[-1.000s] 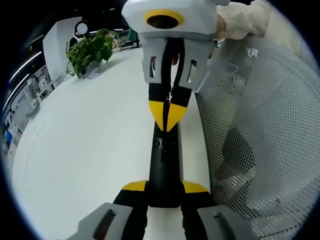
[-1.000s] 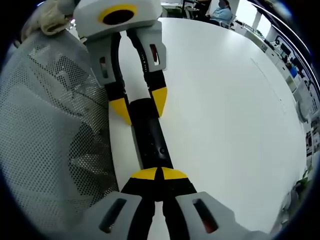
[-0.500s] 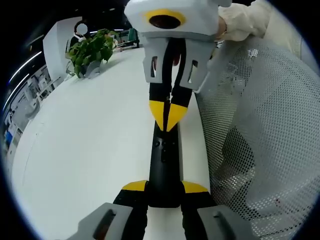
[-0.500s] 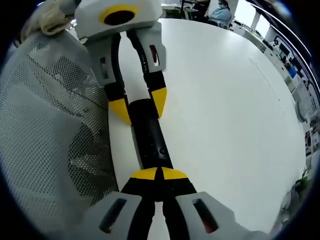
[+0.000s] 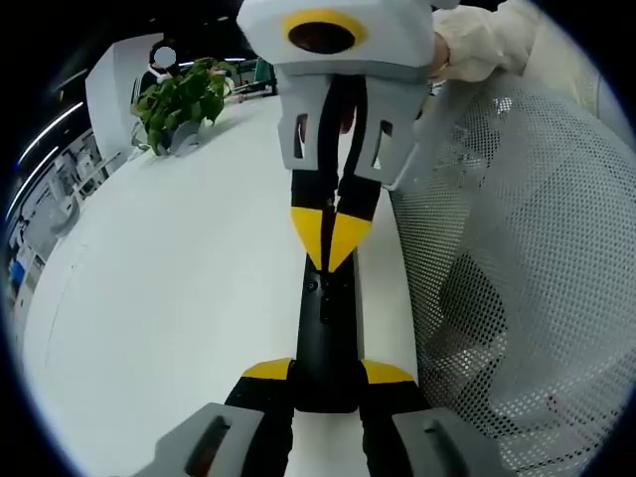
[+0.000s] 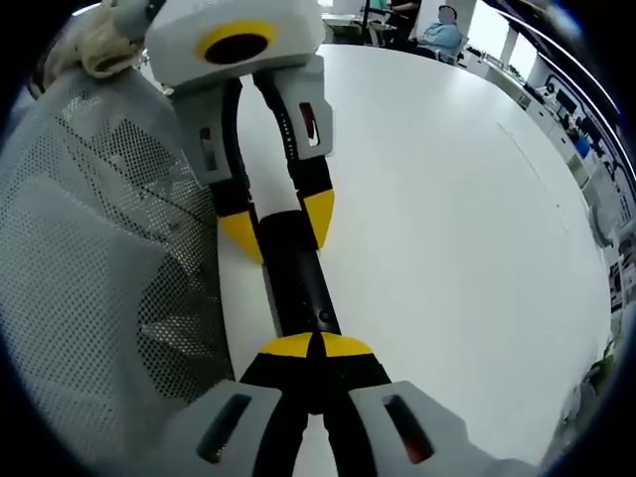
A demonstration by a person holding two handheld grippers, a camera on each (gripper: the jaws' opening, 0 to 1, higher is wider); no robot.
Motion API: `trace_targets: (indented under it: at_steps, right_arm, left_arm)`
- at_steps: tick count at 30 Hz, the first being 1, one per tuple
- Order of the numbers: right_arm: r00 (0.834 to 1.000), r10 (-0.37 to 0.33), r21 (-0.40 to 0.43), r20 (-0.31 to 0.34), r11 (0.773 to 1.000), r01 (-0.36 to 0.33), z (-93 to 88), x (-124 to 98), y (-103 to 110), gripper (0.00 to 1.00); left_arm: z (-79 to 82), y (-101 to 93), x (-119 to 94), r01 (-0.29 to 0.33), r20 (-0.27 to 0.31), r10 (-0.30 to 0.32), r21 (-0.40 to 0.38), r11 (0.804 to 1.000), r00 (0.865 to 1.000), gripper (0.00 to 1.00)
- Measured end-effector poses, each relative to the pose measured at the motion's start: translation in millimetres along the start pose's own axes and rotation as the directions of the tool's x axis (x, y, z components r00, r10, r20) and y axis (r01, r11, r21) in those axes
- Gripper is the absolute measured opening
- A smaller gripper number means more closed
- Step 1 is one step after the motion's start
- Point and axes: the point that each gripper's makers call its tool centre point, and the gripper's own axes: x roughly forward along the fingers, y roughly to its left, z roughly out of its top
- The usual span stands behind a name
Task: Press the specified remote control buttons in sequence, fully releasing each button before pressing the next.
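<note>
Now the right gripper [image 5: 326, 238], seen from the left gripper view in the upper middle of the frame, sits a little lower than it did half a second ago: its yellow tips, pressed together into one point, reach further down the remote control [image 5: 326, 343] and cover more of its top end. In the right gripper view the same closing-up shows from the other side, with the left gripper [image 6: 278, 224] standing slightly nearer and lower in the upper left of the frame than a second ago. I judge this as a press going down onto a button near the remote's far end, or just about to land; whether the tip truly touches a button is too small to tell.

The remote control [image 6: 298, 288] is a long black bar lying on the white table [image 5: 159, 298], running up the middle of both frames. The left gripper [image 5: 328, 373] pinches its near end, one yellow tip on each side, at the bottom centre of the left gripper view. In the right gripper view the right gripper [image 6: 316, 346] has its tips shut together at the bottom centre, over the remote's other end.

As for containers, only the pot of the green plant [image 5: 179, 99] at the upper left counts, and it is too small to make out. A white mesh chair back [image 5: 507, 278] fills the right side.
</note>
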Motion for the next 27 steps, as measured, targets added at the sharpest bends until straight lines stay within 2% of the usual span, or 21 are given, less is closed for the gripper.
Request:
trace_targets:
  at_steps: [7,11,15,19,27]
  right_arm:
    - [1.000,-0.002,-0.005,-0.009,1.000,0.002,0.0,0.9,0.1,0.00]
    - [1.000,0.002,0.021,-0.008,1.000,-0.002,-0.4,0.8,0.0,0.00]
    - [1.000,-0.006,0.004,-0.007,1.000,0.006,-0.4,0.7,0.7,0.00]
    - [1.000,-0.003,0.022,0.004,1.000,0.003,-0.5,0.2,0.3,0.00]
    - [0.999,-0.018,0.000,0.026,1.000,0.018,-3.7,-2.0,3.7,0.00]
  left_arm:
    - [0.3,0.4,0.3,0.001,0.000,-0.001,0.001,1.000,1.000,0.25]
    - [0.4,0.4,0.3,0.001,0.000,-0.001,0.002,1.000,1.000,0.25]
    - [0.3,0.3,0.3,0.001,0.000,-0.001,0.001,1.000,1.000,0.25]
    - [0.1,0.2,0.2,0.001,0.001,-0.001,-0.001,1.000,1.000,0.25]
    - [0.5,-0.3,0.1,-0.001,-0.006,0.001,-0.006,1.000,1.000,0.25]
